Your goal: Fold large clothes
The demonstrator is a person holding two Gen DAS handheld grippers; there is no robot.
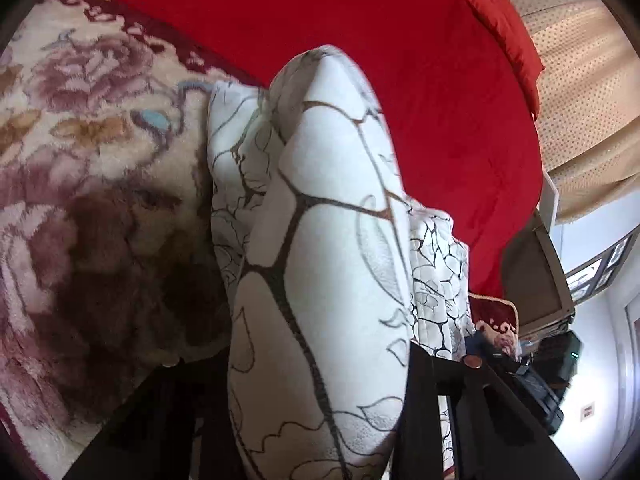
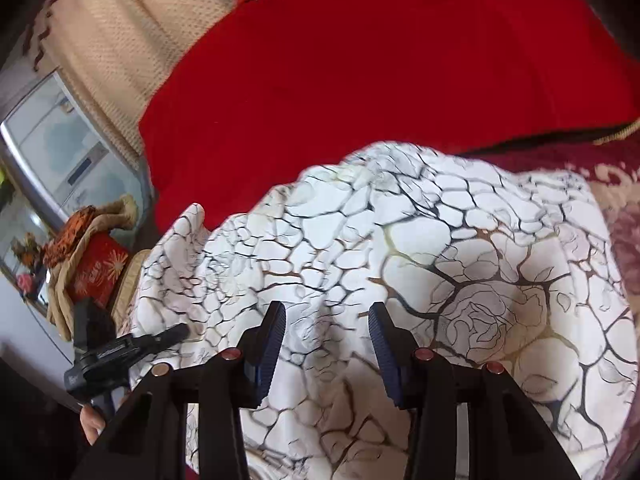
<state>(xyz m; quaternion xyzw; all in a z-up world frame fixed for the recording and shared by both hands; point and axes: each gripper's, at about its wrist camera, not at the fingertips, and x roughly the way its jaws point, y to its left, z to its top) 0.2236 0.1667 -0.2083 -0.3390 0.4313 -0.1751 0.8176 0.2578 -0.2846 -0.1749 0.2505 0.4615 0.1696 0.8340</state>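
The white garment (image 1: 328, 208) printed with black cracked lines and roses lies bunched on a red bedcover (image 1: 400, 80). A thick fold of it rises between the dark fingers of my left gripper (image 1: 296, 360), which is shut on it; the cloth hides the pads. In the right wrist view the same garment (image 2: 440, 240) spreads wide and wrinkled. My right gripper (image 2: 328, 332) hovers just over it, open, its blue ribbed pads (image 2: 276, 340) apart with only loose cloth under them. The left gripper (image 2: 120, 352), held by a hand (image 2: 92, 420), sits at the garment's left edge.
A plush floral blanket (image 1: 80, 160) covers the bed to the left of the garment. A red cushion (image 1: 504, 28) and beige curtains (image 1: 584, 92) stand behind the bed. A red box draped with clothes (image 2: 96, 264) and a window (image 2: 60, 152) are beside the bed.
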